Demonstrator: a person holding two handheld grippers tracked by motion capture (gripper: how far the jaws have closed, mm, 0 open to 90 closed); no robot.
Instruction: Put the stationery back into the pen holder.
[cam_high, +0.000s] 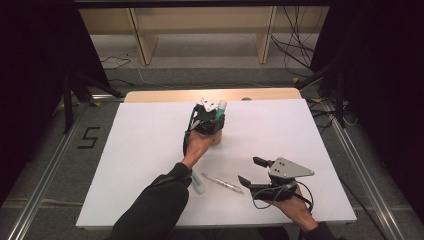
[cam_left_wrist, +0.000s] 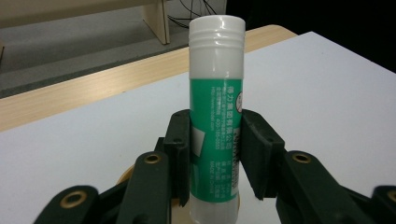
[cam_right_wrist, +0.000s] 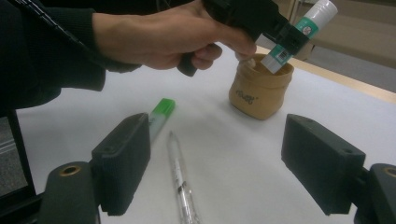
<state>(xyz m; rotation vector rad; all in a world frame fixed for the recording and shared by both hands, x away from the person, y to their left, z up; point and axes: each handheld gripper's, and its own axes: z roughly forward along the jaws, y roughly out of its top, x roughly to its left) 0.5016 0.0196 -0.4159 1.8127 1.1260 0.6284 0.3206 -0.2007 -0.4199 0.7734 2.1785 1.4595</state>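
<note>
a white sheet (cam_high: 150, 150) covers a wooden table (cam_high: 165, 95) on grey carpet, dark curtains at both sides. near the far edge, the left gripper (cam_high: 212, 114) clamps a green glue stick (cam_left_wrist: 215, 116) over a tan pot (cam_right_wrist: 259, 93). the right gripper (cam_high: 251, 171) hangs wide open and empty by the near edge, beside a clear pen (cam_right_wrist: 182, 179) and a green-capped marker (cam_right_wrist: 159, 116).

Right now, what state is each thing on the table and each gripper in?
Glue stick: capped, clamped, tilted, lower end at pouch mouth.
Tan pouch: upright, open.
Clear pen: lying flat.
Green-capped marker: capped, lying flat.
Left gripper: shut on glue stick.
Right gripper: open, empty.
</note>
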